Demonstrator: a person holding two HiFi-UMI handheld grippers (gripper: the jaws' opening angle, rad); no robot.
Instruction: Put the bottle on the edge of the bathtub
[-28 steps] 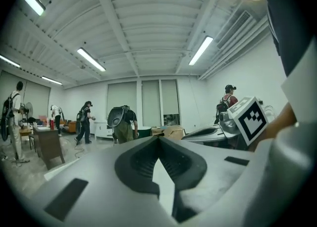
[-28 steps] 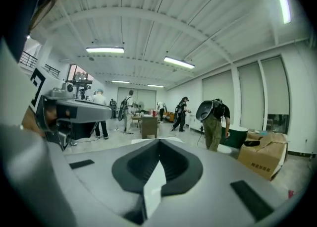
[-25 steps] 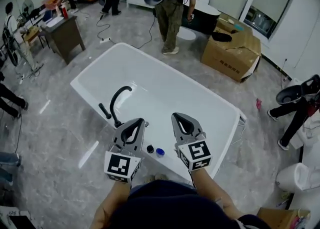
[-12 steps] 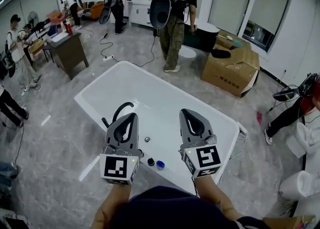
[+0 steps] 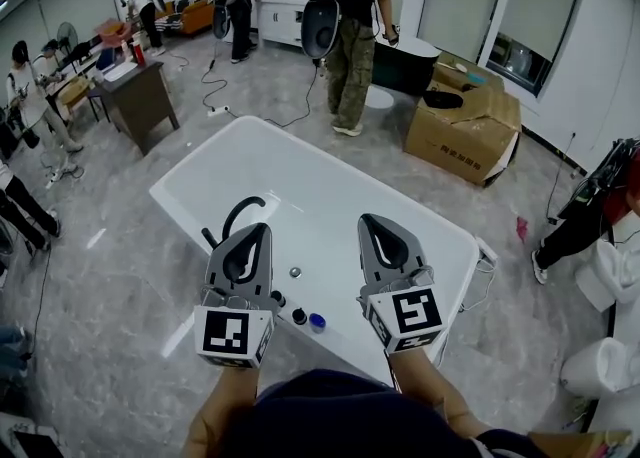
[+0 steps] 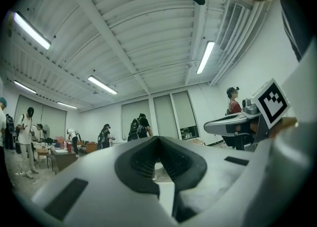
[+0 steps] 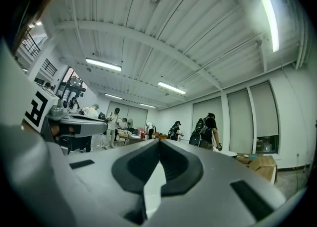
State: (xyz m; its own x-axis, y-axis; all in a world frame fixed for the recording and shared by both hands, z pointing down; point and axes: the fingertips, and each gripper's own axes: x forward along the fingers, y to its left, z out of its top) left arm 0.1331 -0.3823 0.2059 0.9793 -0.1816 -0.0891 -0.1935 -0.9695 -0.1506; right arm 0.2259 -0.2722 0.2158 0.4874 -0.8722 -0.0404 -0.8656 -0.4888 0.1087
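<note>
Head view: left gripper [image 5: 257, 231] and right gripper [image 5: 373, 223] are both clenched shut on nothing, held level over the bathtub [image 5: 168, 191]. A small blue-capped item [image 5: 317, 322], likely the bottle though too small to confirm, sits on the near rim below and between the fingertips. If so, placement looks done and the next move is just to back off without knocking it.

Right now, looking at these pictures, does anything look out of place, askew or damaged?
Only the setting is odd: the bathtub stands on an open workroom floor near a desk and a cardboard box whose flaps gape. Nothing looks spilled or broken.
</note>
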